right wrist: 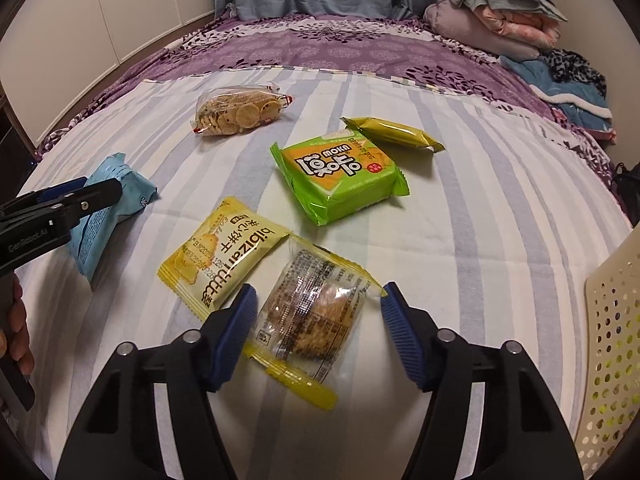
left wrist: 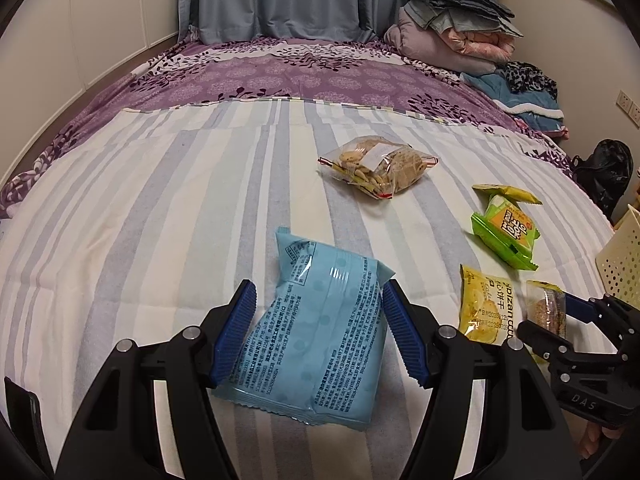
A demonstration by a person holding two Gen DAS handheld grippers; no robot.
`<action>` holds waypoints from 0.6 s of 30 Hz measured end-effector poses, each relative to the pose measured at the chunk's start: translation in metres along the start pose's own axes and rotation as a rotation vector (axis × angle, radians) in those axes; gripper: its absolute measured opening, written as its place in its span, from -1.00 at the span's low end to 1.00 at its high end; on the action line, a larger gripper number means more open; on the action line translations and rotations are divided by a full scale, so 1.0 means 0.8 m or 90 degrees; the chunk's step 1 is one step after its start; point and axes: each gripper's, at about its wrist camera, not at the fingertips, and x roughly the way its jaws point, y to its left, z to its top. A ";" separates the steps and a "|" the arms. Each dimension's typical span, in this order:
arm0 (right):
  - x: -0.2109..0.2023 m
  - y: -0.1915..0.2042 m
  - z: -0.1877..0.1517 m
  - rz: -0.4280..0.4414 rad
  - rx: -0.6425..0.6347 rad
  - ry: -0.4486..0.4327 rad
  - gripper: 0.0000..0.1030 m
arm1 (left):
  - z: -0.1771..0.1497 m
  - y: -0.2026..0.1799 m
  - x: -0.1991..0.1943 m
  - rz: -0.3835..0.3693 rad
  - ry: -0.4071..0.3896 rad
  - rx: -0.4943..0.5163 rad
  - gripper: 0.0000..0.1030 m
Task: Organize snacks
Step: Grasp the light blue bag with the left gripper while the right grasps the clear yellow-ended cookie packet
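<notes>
A light blue snack packet (left wrist: pixel 316 344) sits between the blue pads of my left gripper (left wrist: pixel 320 286), which is shut on its two sides. In the right wrist view that packet (right wrist: pixel 116 200) shows at the far left. My right gripper (right wrist: pixel 320 288) is shut on a clear-wrapped cake with yellow seams (right wrist: pixel 312 312), one pad on each edge. Loose on the striped bedspread (right wrist: pixel 460 220) lie a yellow biscuit packet (right wrist: pixel 220 260), a green wafer pack (right wrist: pixel 340 176), a yellow-green bar (right wrist: pixel 394 132) and a clear bag of round biscuits (right wrist: pixel 240 114).
A cream perforated basket (right wrist: pixel 612 320) stands at the right edge of the bed. Folded blankets and clothes (left wrist: pixel 456 28) are piled at the far right corner. Behind the striped cover lies a purple patterned sheet (left wrist: pixel 280 76), then a curtain. A hand (right wrist: pixel 16 336) holds the left gripper.
</notes>
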 end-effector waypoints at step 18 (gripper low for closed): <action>-0.004 -0.022 -0.009 -0.023 0.019 -0.011 0.09 | -0.010 -0.005 0.027 0.033 0.031 0.024 0.40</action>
